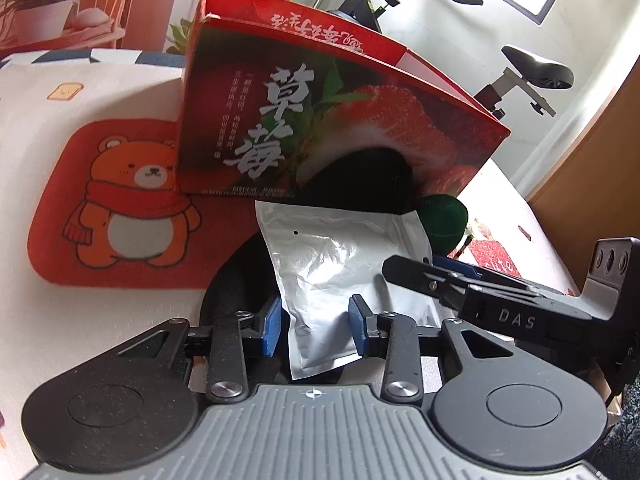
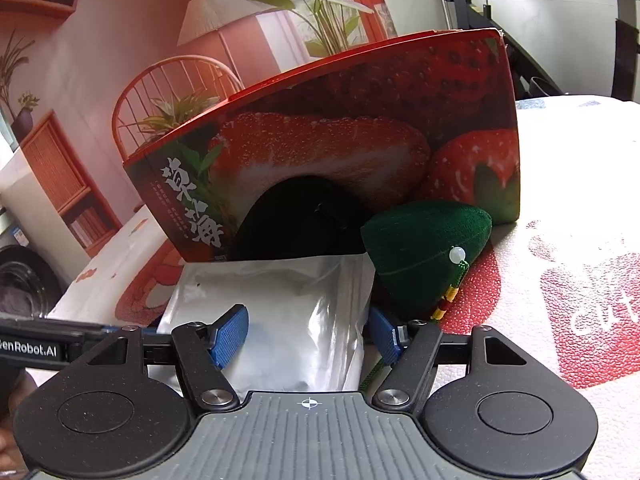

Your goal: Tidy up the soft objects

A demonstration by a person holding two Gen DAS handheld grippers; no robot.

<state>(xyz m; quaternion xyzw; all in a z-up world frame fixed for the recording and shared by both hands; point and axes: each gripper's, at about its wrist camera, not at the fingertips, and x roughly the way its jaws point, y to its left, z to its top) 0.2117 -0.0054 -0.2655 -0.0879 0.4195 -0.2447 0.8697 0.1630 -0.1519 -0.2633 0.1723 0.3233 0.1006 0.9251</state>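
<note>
The left gripper [image 1: 316,326] is closest to us. Its two blue pads [image 1: 269,326] stand apart, one on each side of the bottom corner of a shiny silver foil pouch [image 1: 344,268]. The pads look close to the pouch, but I cannot tell if they touch it. They are not pinching it.

The right gripper [image 2: 310,338] is wide open too. Its left blue pad [image 2: 232,336] sits over the pouch [image 2: 280,320]. Its right pad [image 2: 384,338] peeks out just past the pouch's right edge. In the left view, the right gripper [image 1: 404,266] comes in from the side and lies over the pouch's right edge.

The pouch lies flat on top of something black [image 1: 236,280] on the bed cover. It is puffy and crinkly, so it is probably light and bendy. The foil looks smooth, so it may slip. A good place to grab is the flat sealed edge or a corner, not the fat middle, which could squish away.

Just beside the pouch, on the right, is a soft green stuffed toy [image 2: 424,248] with a white bead [image 2: 457,255] and a string of little beads. It looks squashy and easy to pinch anywhere.

Behind both stands a red strawberry box [image 2: 340,140], open at the top. A black soft thing [image 2: 296,220] leans on its front. The soft things most likely go in that box.

To the left lies an orange bear mat [image 1: 120,204].
</note>
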